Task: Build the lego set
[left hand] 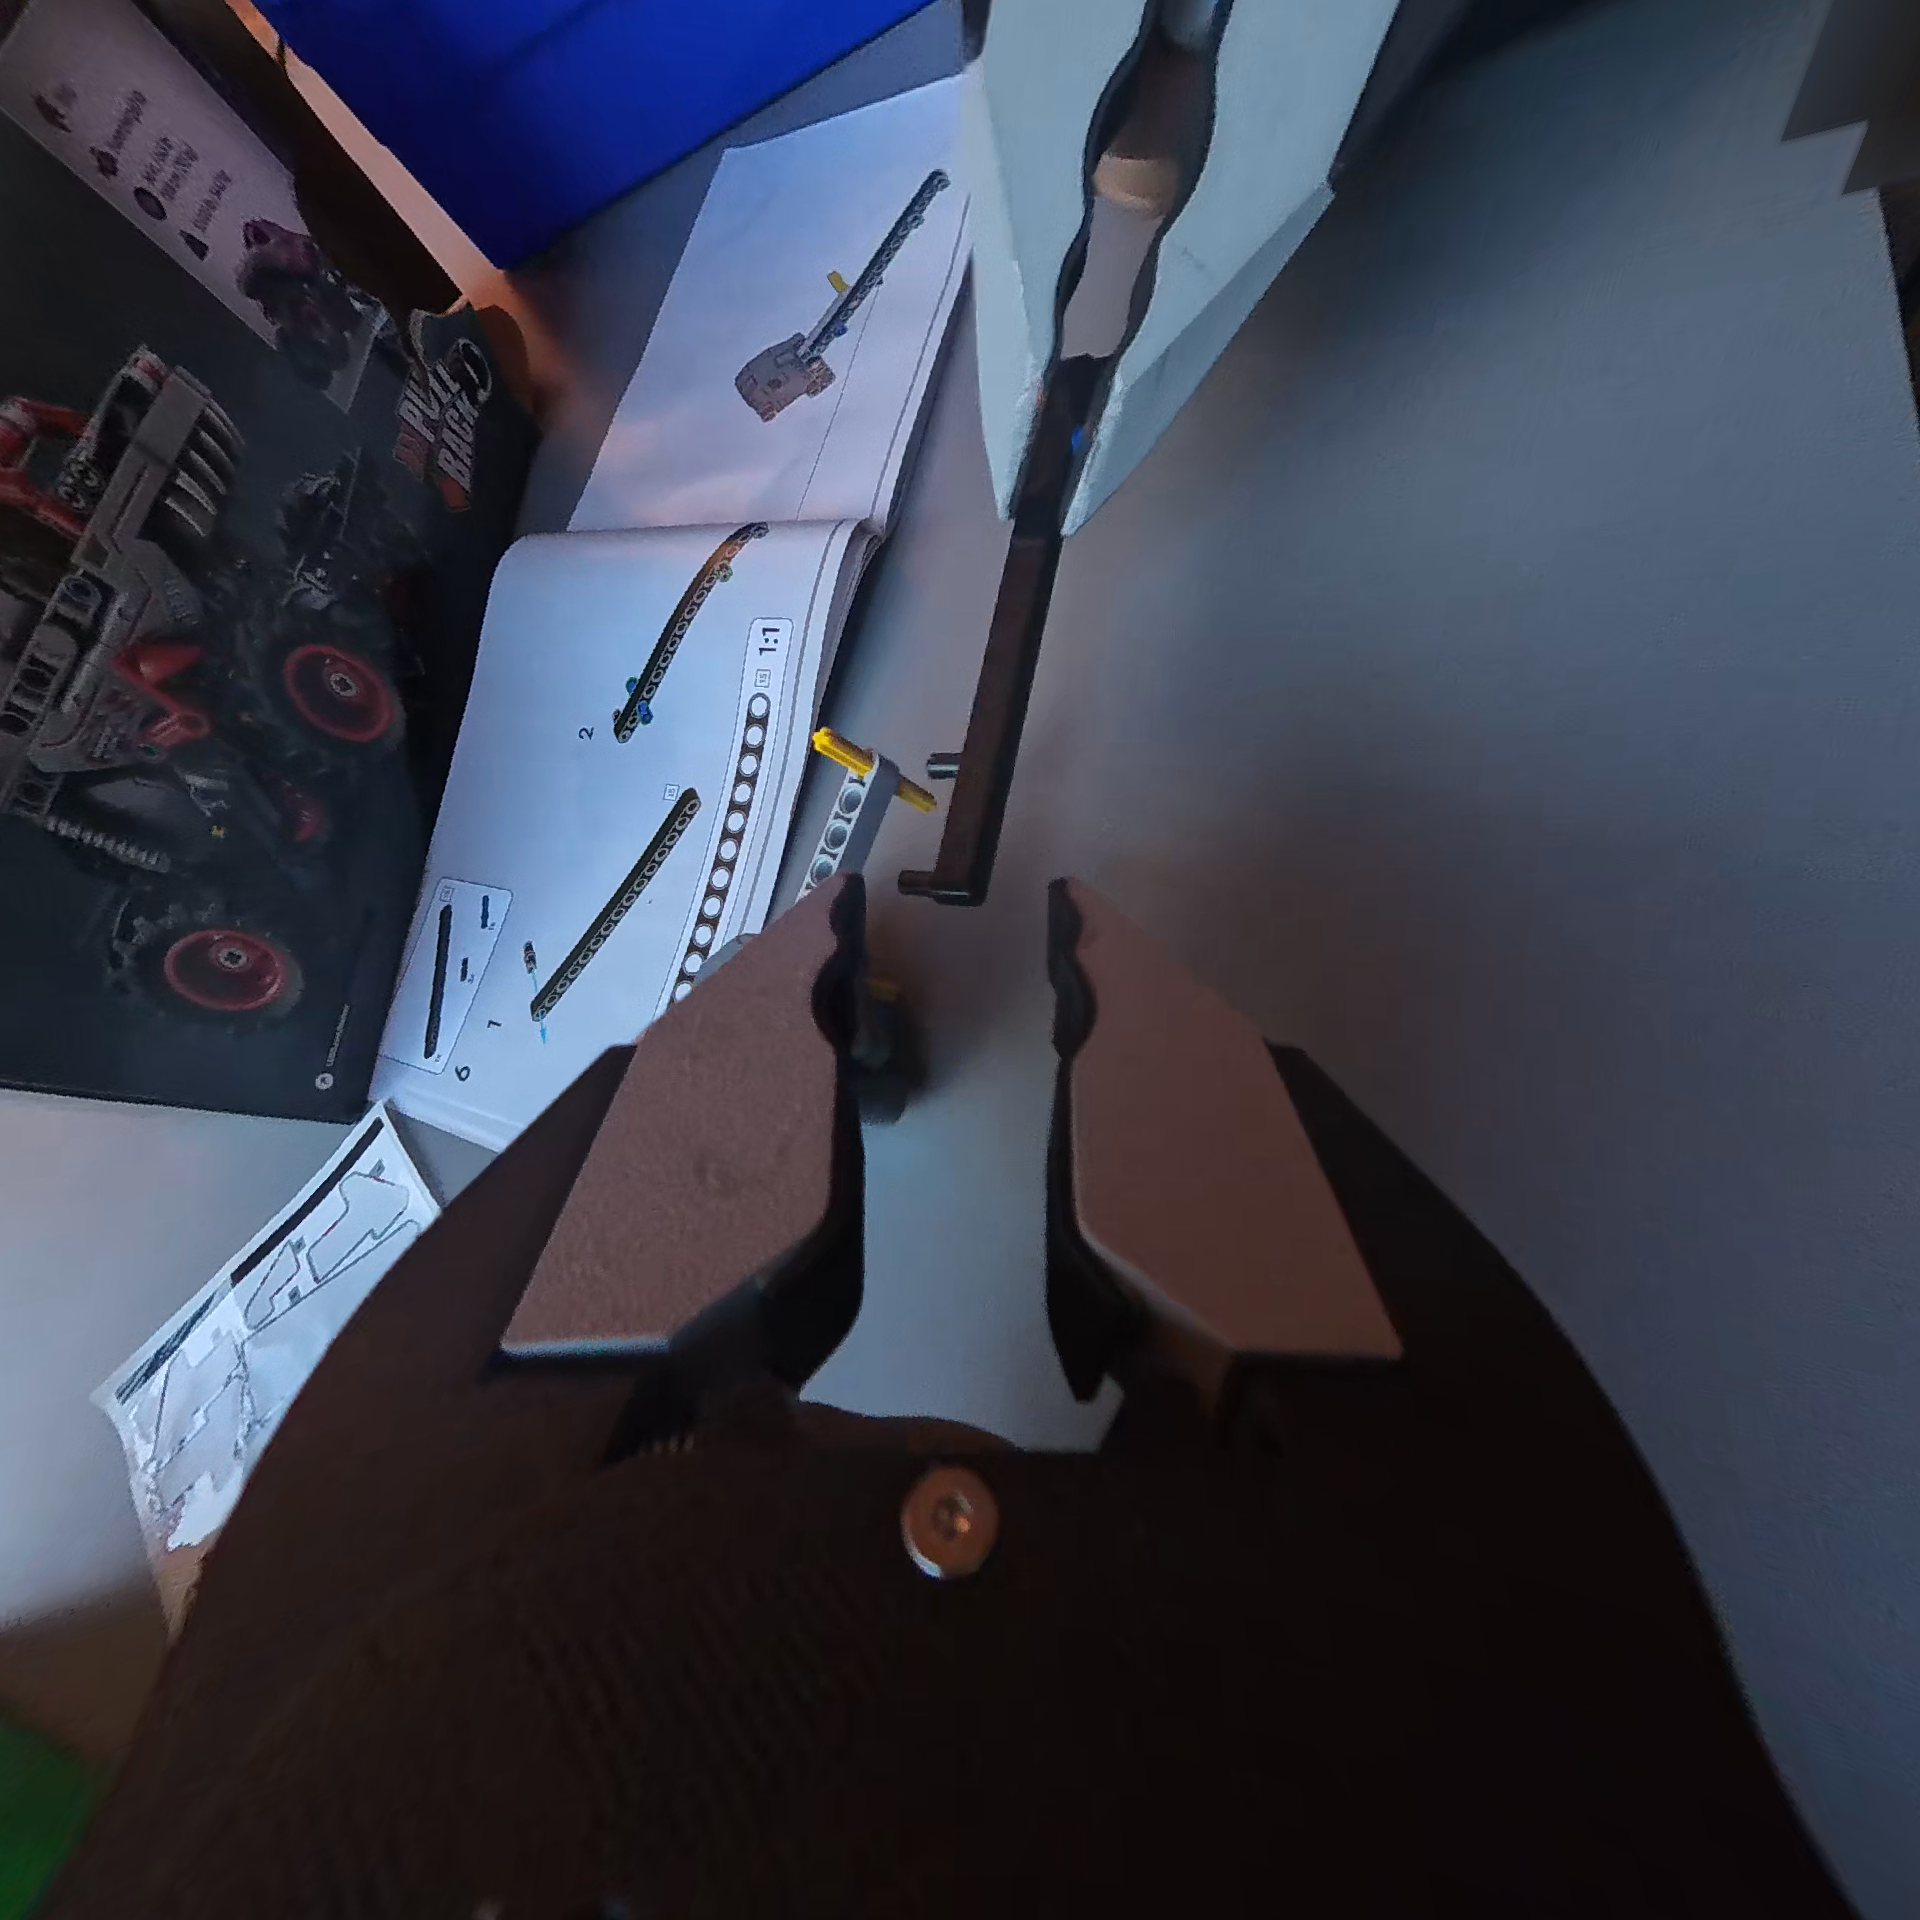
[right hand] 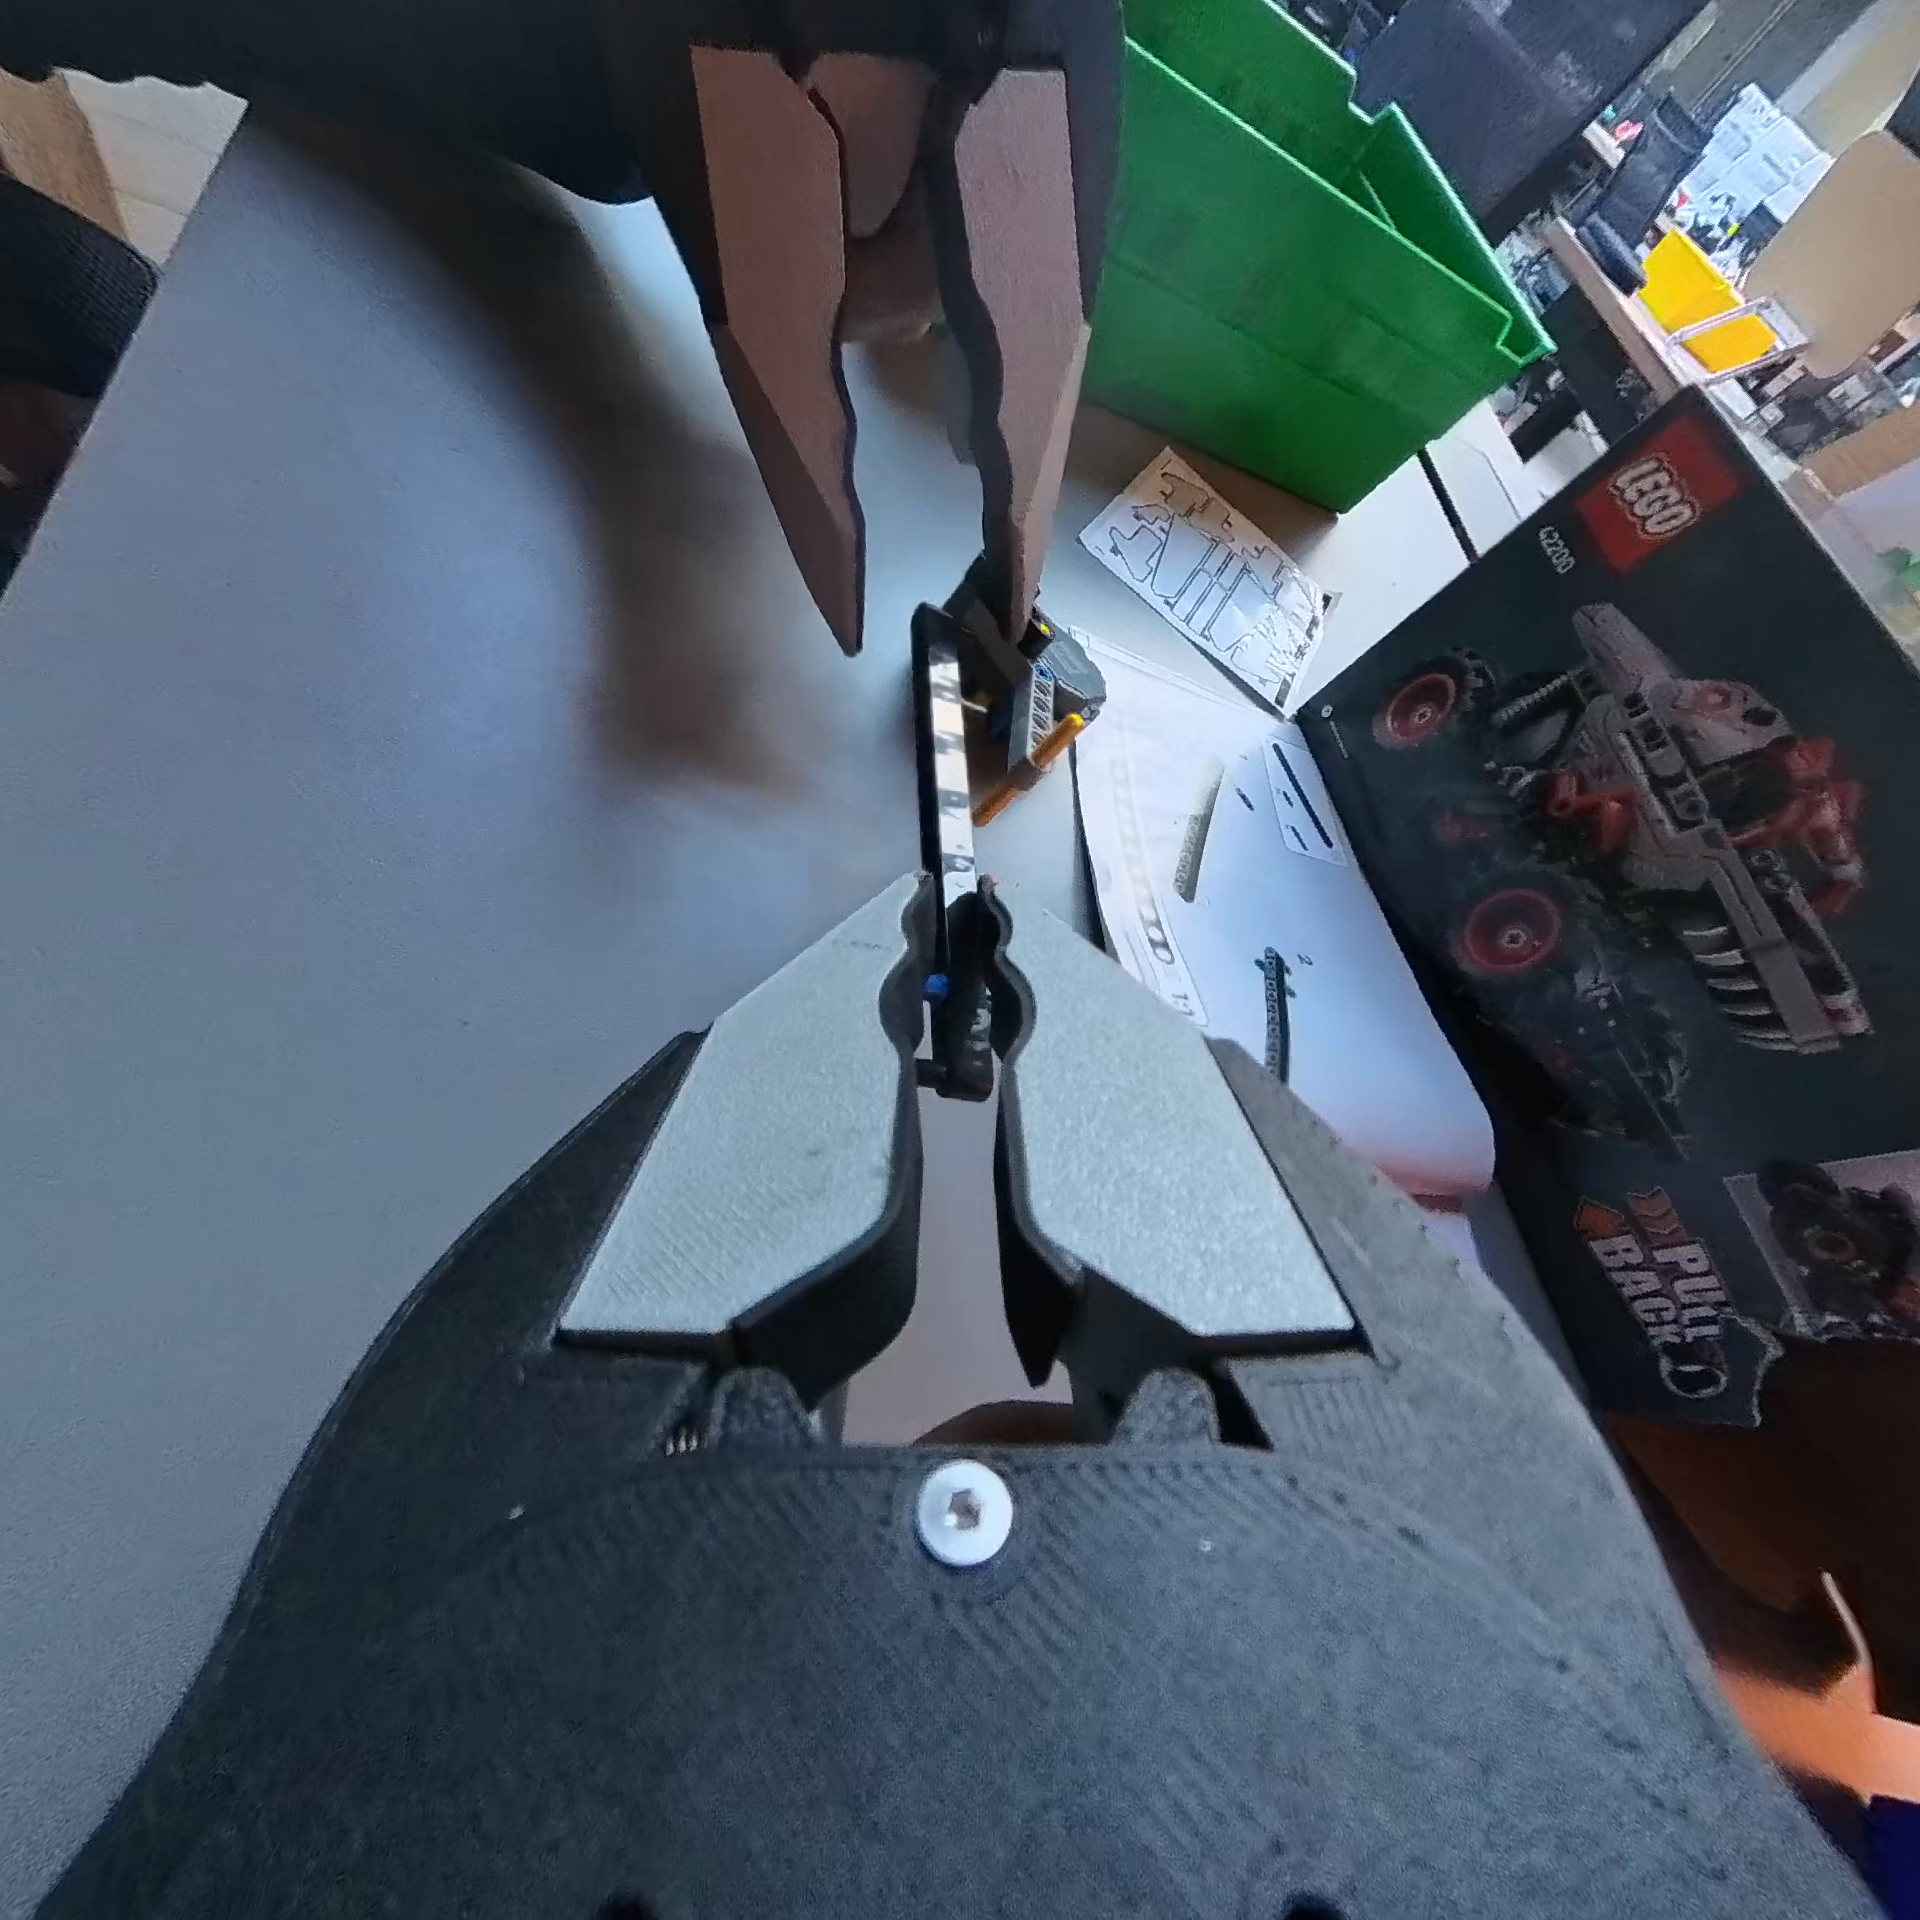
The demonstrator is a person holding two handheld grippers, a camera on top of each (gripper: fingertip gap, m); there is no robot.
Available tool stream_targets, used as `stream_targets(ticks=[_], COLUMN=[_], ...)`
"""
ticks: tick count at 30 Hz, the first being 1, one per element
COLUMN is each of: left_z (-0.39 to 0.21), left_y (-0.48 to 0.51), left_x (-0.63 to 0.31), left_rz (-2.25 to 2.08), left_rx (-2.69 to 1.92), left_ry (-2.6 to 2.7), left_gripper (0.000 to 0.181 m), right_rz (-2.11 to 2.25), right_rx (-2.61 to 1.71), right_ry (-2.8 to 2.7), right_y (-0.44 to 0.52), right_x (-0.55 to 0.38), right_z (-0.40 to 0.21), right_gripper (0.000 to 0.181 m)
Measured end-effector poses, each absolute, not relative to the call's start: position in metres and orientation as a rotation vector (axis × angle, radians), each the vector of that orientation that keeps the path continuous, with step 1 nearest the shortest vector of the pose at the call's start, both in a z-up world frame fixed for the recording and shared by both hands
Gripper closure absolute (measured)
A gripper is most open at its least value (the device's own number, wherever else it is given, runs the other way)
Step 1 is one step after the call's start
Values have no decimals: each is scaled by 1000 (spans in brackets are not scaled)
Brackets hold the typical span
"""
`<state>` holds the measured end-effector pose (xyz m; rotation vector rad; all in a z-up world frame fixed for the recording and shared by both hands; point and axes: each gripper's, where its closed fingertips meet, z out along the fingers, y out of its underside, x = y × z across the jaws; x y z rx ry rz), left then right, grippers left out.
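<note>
A long black beam (right hand: pixel 948 790) is held by my right gripper (right hand: pixel 951 894), which is shut on its near end, where a blue pin (right hand: pixel 935 982) shows. The beam stretches toward my left gripper (left hand: pixel 956 904) and lies low over the table; in the left wrist view the beam (left hand: pixel 997 675) has black pins sticking out near its far end. A grey assembly with a yellow axle (left hand: pixel 862 800) sits beside the beam's far end. My left gripper is open and empty. In the right wrist view one of its fingers (right hand: pixel 1013 468) touches the top of the grey assembly (right hand: pixel 1039 686).
An open instruction booklet (left hand: pixel 644 790) lies next to the assembly, with the dark set box (right hand: pixel 1662 831) beyond it. A sticker sheet (right hand: pixel 1216 582) lies near green bins (right hand: pixel 1299 312). A blue bin (left hand: pixel 623 104) stands behind the booklet. The grey tabletop (right hand: pixel 364 623) extends on the other side. The gap from one gripper's tips to the other's is roughly 7 cm.
</note>
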<state>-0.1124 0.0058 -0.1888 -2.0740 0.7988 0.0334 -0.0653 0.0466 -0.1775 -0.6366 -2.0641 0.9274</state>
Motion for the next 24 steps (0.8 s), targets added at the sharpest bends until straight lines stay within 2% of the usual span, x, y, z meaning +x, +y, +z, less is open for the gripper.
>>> stream_targets(ticks=[1,3,14,24], left_z=[-189,-186,-174,-168], left_y=[6,6,2,1], left_x=[-113,-112,-103,-86], left_rz=[24,-35,-418,-494], left_rx=[-2078,-2087,-2107,-2064], left_ry=[786,744,545,570], left_gripper=[148,142,140,163], right_rz=[913,861,551,502], right_rx=[-619,-569,-214,-165], right_ry=[-2055,-2021,-1797,-1752], right_y=[46,47,30,28], right_x=[-65,-65,-56,-55], right_z=[-176,-173,-147,-145], right_gripper=[176,176,176,176])
